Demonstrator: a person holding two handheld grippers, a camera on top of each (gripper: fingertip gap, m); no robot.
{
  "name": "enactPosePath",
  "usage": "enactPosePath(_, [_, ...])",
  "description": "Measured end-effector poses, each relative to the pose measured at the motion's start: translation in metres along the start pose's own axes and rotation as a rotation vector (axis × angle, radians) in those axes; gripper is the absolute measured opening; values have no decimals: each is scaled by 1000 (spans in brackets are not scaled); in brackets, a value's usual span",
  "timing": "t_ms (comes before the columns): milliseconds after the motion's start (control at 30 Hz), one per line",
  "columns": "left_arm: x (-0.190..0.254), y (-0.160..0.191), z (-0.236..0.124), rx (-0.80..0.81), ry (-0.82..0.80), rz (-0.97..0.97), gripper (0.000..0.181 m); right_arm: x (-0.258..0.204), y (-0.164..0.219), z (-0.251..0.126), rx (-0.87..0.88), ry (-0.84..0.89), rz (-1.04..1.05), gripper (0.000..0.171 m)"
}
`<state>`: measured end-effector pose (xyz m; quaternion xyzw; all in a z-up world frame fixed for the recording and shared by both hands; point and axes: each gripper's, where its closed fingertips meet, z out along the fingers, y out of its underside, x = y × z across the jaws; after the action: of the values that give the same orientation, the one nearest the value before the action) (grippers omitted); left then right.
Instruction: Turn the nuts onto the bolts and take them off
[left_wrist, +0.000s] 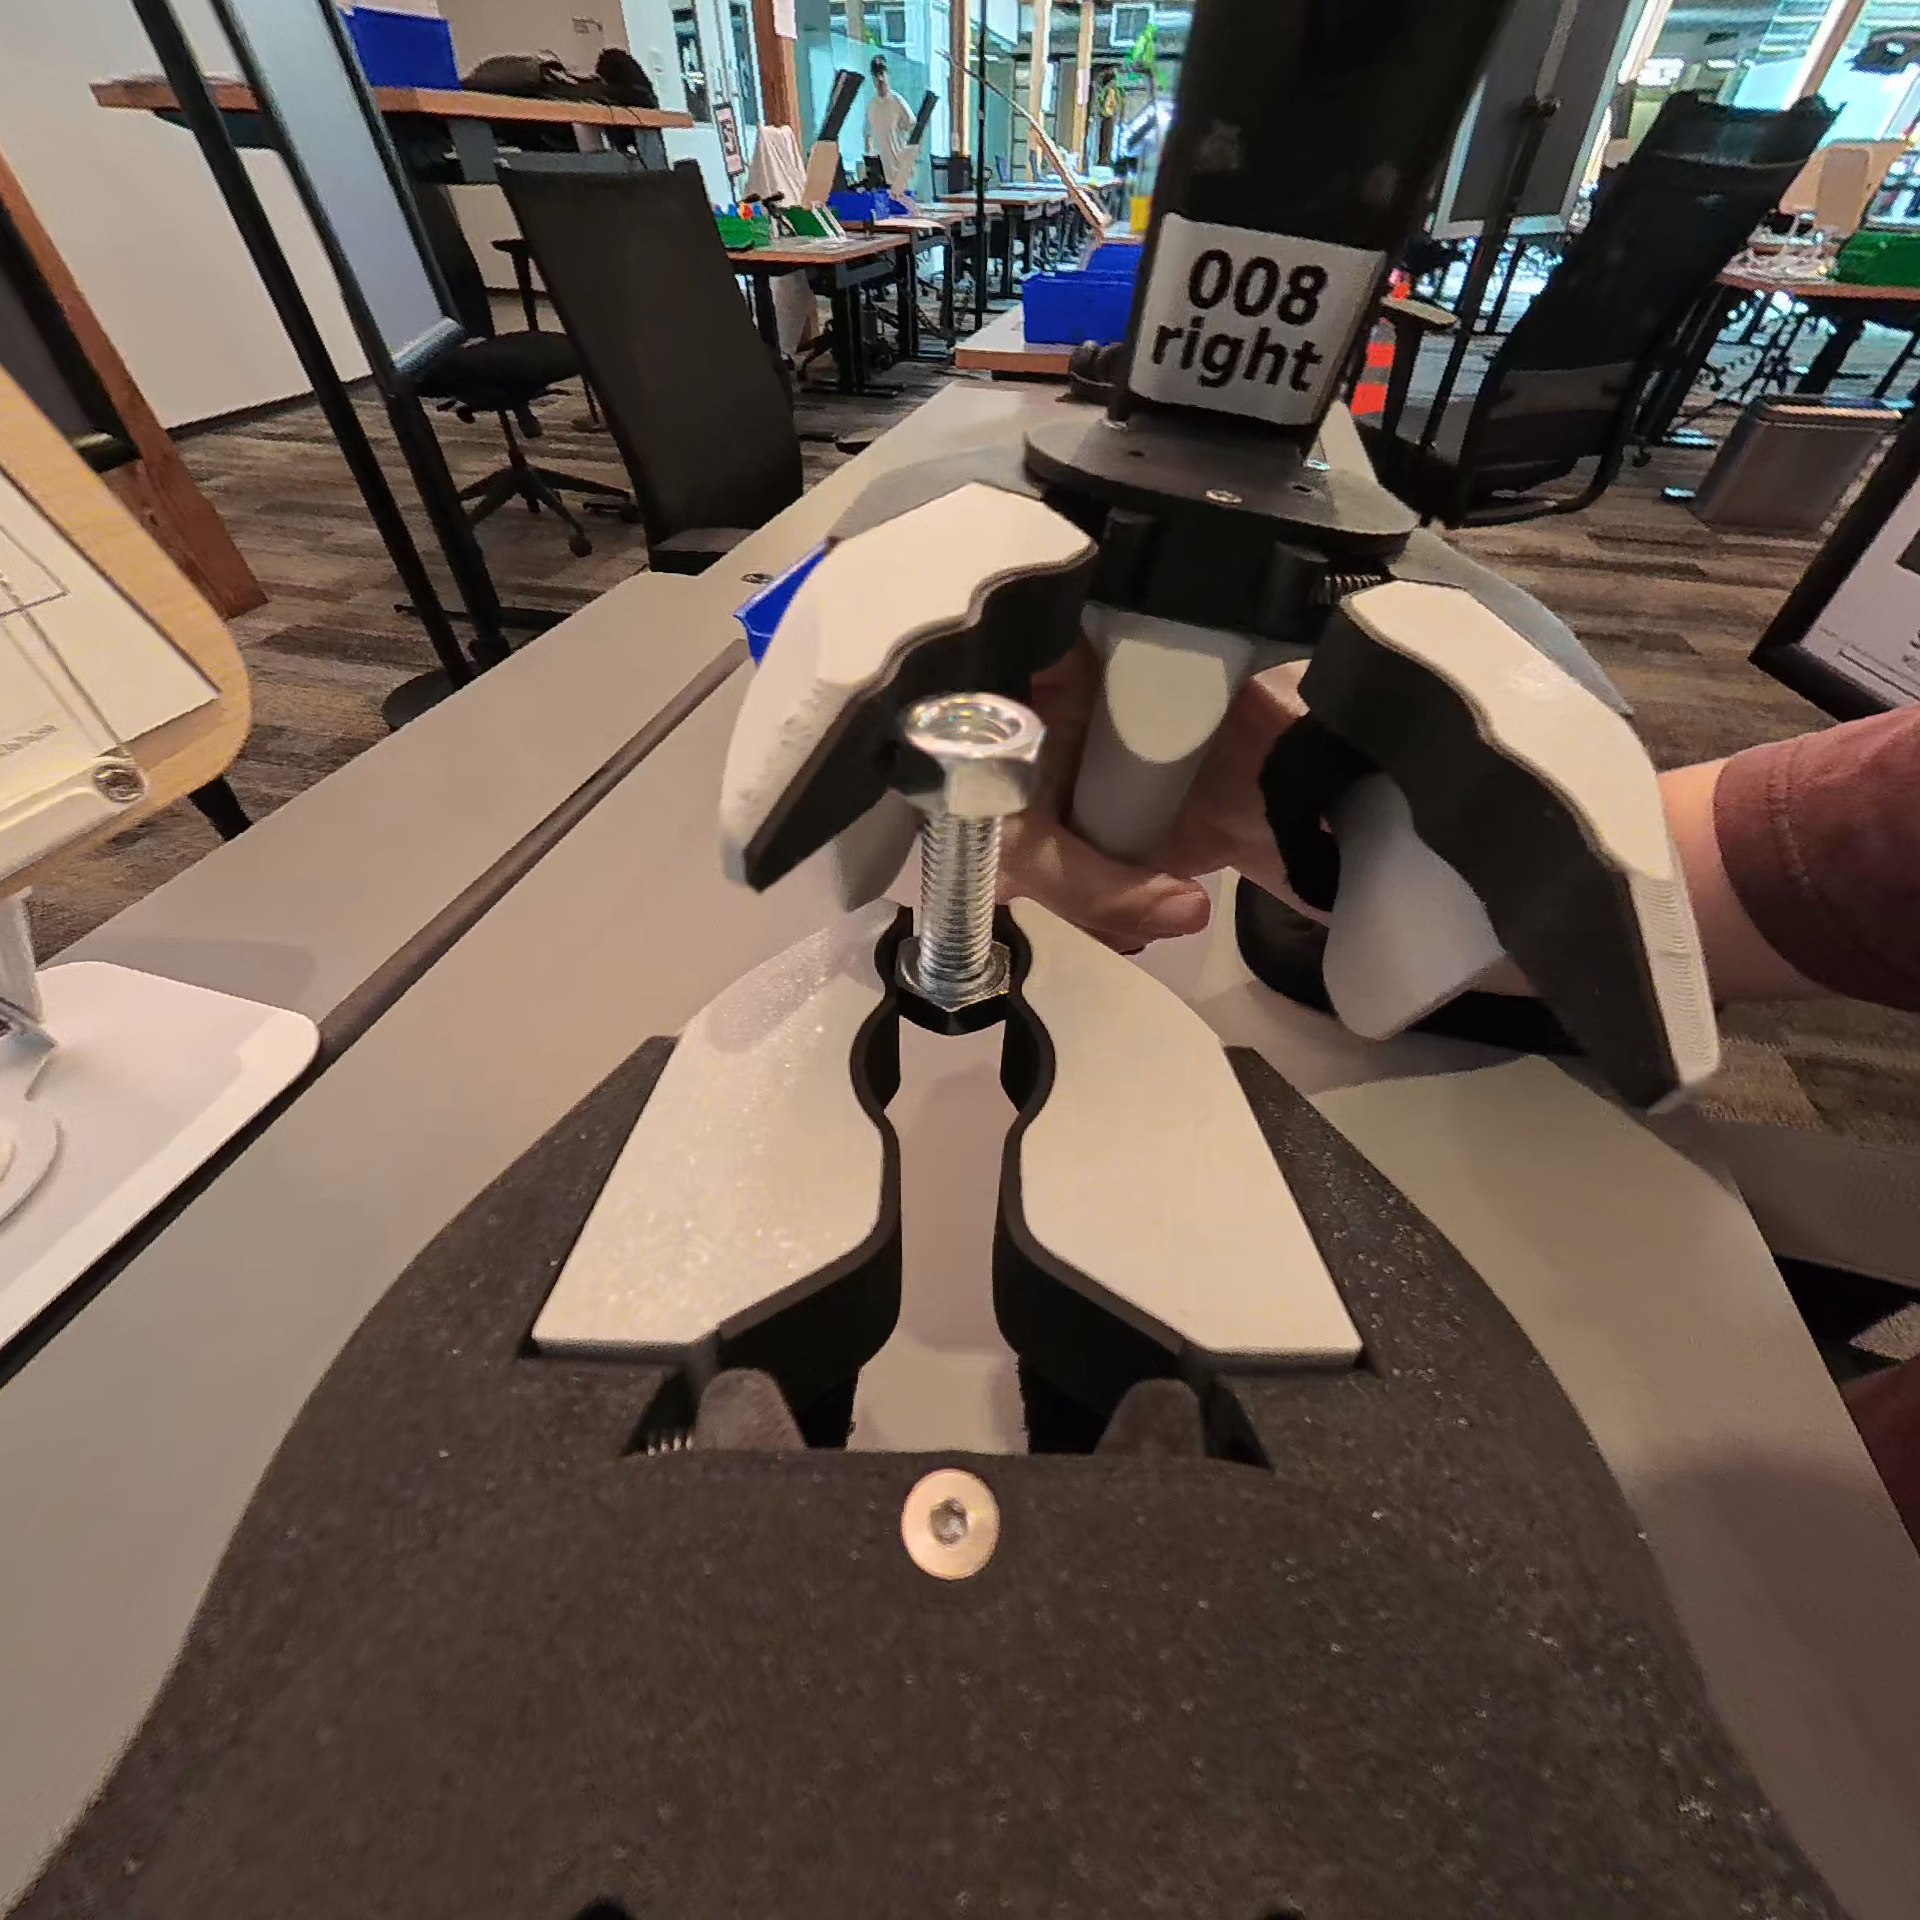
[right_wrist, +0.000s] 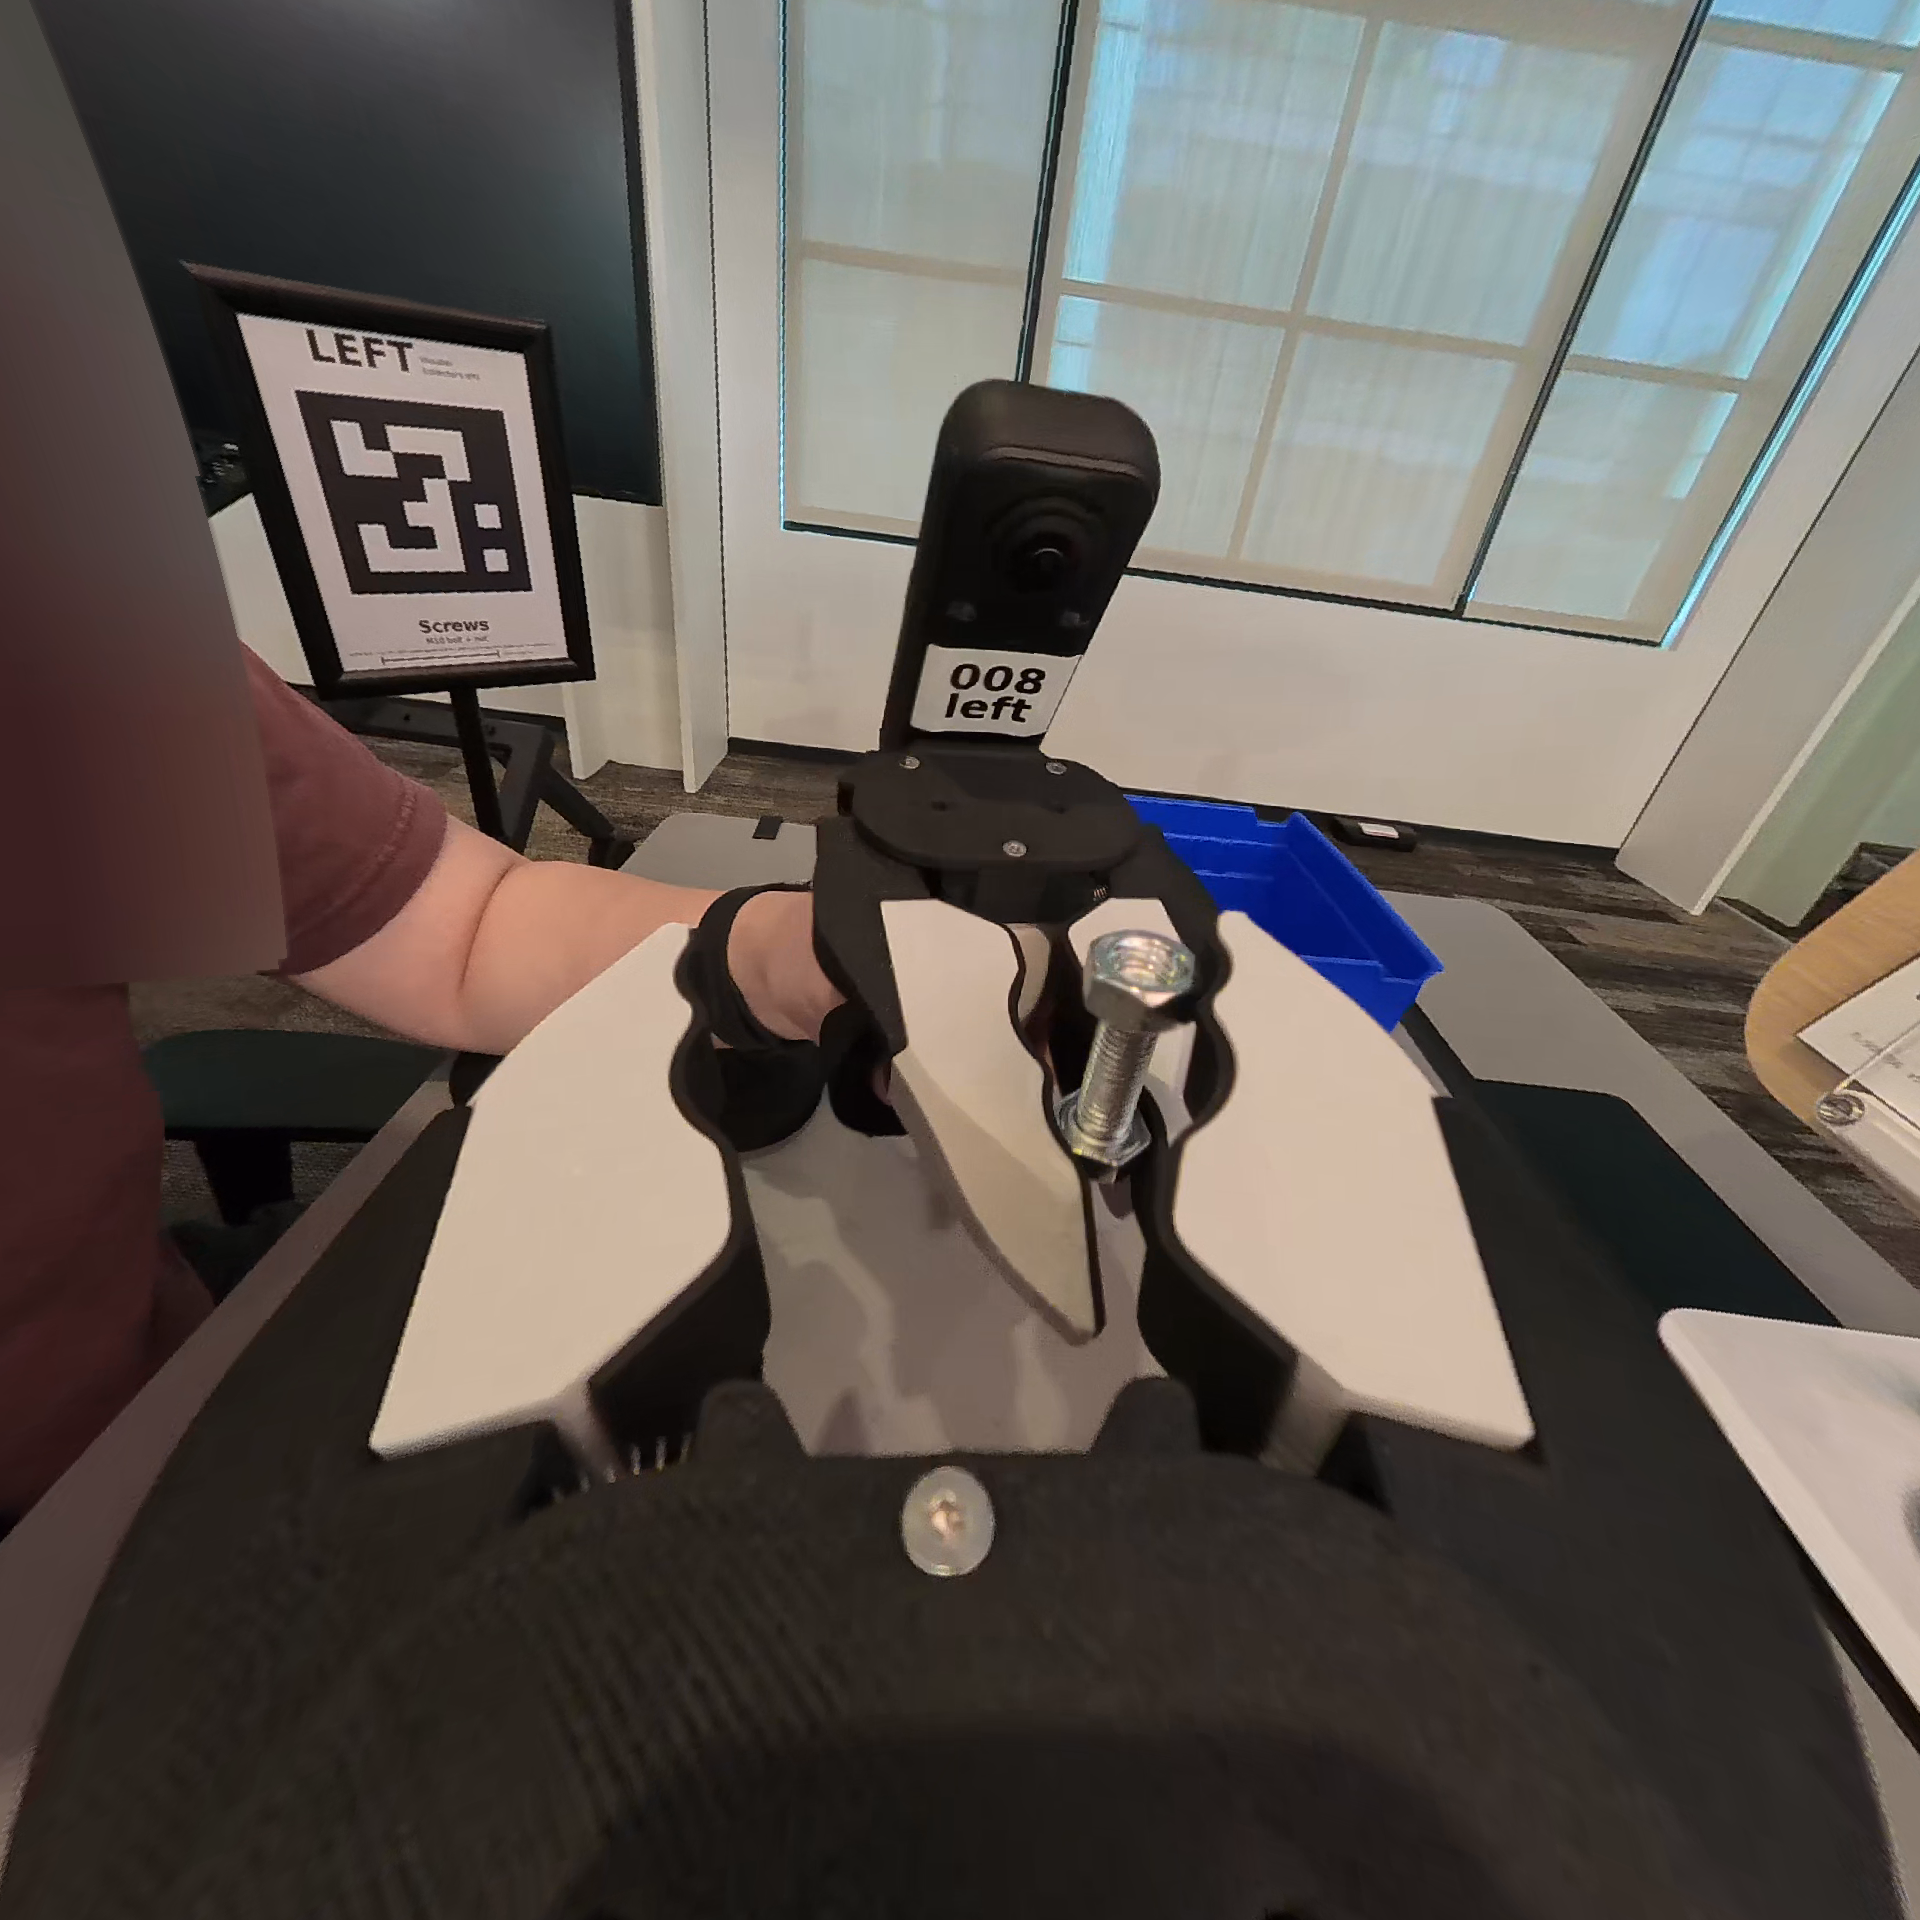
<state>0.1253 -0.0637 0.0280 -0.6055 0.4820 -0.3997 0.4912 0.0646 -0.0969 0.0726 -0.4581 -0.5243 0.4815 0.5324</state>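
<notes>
1. The left gripper (left_wrist: 951, 997) has its fingers closed on the nut (left_wrist: 951, 977) at the foot of an upright bolt (left_wrist: 961, 831), above the grey surface (left_wrist: 499, 935).
2. The right gripper (left_wrist: 1226, 914) has its fingers spread wide; one finger (left_wrist: 883, 665) is at 9 o'clock of the bolt head.
3. A blue bin (right_wrist: 1288, 894) sits at 1 o'clock in the right wrist view.

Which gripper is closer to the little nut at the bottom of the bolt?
Left. The left gripper is shut on the nut, low on the upright bolt. The right gripper is open: one finger is beside the bolt's head, above the nut, the other far off.
</notes>
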Motion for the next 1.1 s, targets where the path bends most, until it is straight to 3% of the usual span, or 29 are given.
enactPosePath(267, [-10, 1, -5, 20, -4, -63, 14, 16, 0, -12, -2, 67, 3, 86])
enactPosePath(567, [0, 1, 2, 4, 7, -18, 14, 2, 2, -3, -21, 9, -18, 89])
enactPosePath(733, [-13, -4, -9, 29, -37, -44, 14, 10, -5, -18, 8, 16, -5, 72])
enactPosePath(933, [9, 4, 6, -16, 48, -7, 14, 4, -4, -6, 30, 4, 27, 88])
enactPosePath(1100, [0, 4, 5, -8, 2, -14, 14, -2, -1, -4, -14, -14, -9, 94])
